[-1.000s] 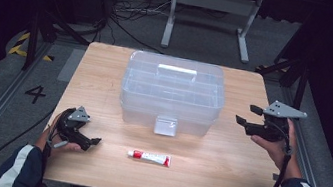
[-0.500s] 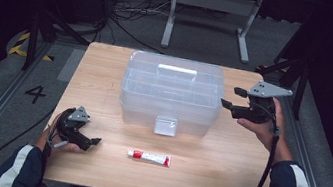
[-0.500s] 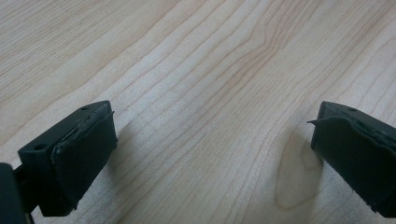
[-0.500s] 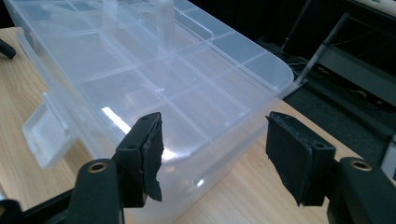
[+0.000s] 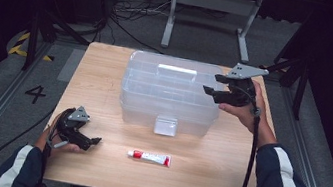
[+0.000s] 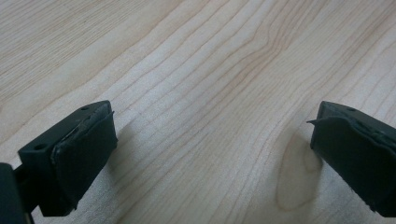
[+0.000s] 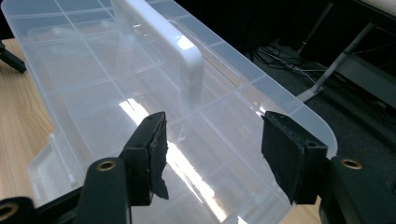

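Observation:
A clear plastic box (image 5: 169,94) with a white handle (image 5: 177,69) on its lid stands in the middle of the wooden table (image 5: 102,68). In front of it lies a white and red tube (image 5: 149,157). My right gripper (image 5: 209,91) hangs over the box's right end and points left. It is open; its jaws have just been closing, with nothing between them. In the right gripper view the right gripper (image 7: 215,144) looks down on the lid (image 7: 93,70) and along the handle (image 7: 173,51). My left gripper (image 5: 94,143) rests at the front left, open, its jaws (image 6: 210,149) over bare wood.
A clear latch (image 5: 165,125) sits on the box's front wall. Behind the table stand a metal frame's legs (image 5: 168,23), with cables (image 5: 132,9) on the floor. A "4" mark (image 5: 35,94) is on the floor at the left.
My right gripper has risen and moved left from the table's right edge to above the box's right end, and its jaws have narrowed. The left gripper has kept still.

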Tool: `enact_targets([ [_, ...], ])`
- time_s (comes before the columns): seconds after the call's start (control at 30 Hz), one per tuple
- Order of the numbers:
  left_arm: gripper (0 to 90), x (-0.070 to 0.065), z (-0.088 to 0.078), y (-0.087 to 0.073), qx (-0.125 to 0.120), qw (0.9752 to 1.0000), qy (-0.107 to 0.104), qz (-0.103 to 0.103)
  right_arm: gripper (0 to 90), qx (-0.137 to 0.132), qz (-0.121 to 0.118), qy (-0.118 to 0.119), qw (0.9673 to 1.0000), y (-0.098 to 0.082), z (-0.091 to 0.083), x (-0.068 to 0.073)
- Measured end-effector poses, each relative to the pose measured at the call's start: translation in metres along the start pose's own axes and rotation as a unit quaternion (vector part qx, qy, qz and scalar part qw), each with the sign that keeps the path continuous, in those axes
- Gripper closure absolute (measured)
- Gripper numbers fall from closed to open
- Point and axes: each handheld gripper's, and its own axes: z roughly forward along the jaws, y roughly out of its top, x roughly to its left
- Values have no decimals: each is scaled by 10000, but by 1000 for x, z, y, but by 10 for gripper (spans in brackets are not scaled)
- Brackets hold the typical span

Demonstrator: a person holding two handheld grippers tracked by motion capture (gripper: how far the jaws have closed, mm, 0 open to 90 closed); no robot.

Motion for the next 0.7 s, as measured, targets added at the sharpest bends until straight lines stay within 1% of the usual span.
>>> enact_targets([
  [0.07, 10, 0, 0, 0, 6, 10000, -11, -8, 413, 56, -71, 73, 9999, 4, 7, 3],
  [0.1, 11, 0, 0, 0, 5, 10000, -11, -11, 413, 129, -94, 62, 9999, 6, 10, 4],
  [0.2, 13, 0, 0, 0, 0, 10000, 7, -21, 419, 196, -194, 127, 9995, 11, 18, 8],
  [0.27, 13, 0, 0, 0, -4, 10000, 8, -23, 422, 233, -189, 154, 9994, 13, 23, 9],
  [0.3, 13, 0, 0, 0, -4, 10000, 8, -23, 422, 233, -189, 154, 9994, 13, 23, 9],
  [0.37, 13, 0, 0, 0, -4, 10000, 9, -22, 449, 332, -229, 103, 9991, 17, 28, 10],
  [0.43, 13, 0, 0, 0, -3, 10000, 9, -22, 459, 374, -264, 107, 9989, 20, 31, 10],
  [0.5, 13, 0, 0, 0, -3, 10000, 10, -23, 463, 420, -242, 86, 9988, 24, 35, 9],
  [0.6, 13, 0, 0, 0, -5, 10000, 13, -23, 488, 420, -256, 104, 9987, 29, 39, 9],
  [0.67, 13, 0, 0, 0, -3, 10000, 14, -23, 505, 415, -297, 59, 9987, 32, 42, 10],
  [0.7, 13, 0, 0, 0, -7, 10000, 23, -33, 522, 442, -297, 92, 9985, 34, 44, 10],
])
